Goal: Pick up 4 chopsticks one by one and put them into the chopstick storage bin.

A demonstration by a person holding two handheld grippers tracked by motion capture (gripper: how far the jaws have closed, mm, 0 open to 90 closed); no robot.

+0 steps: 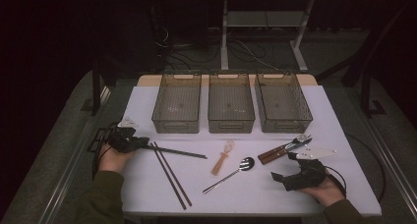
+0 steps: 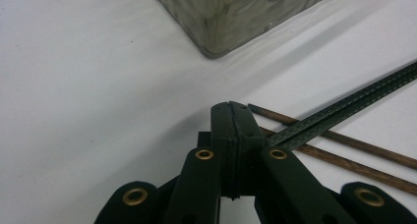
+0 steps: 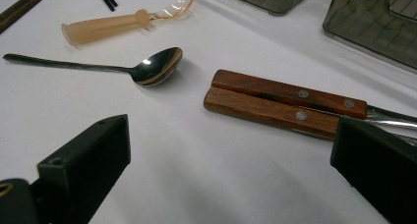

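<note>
My left gripper rests at the table's left, jaws pressed together. A pair of black chopsticks runs from beside its right jaw toward the middle; I see nothing between the pads. Brown wooden chopsticks lie crossed under the black pair. My right gripper is open at the front right, nothing between its jaws. Ahead of it lie a wood-handled knife and fork, a metal spoon and a small spoon with a peach handle.
Three clear smoky bins stand in a row at the back: left, middle, right. The left bin's corner is close ahead of my left gripper. The white table ends just in front of both hands.
</note>
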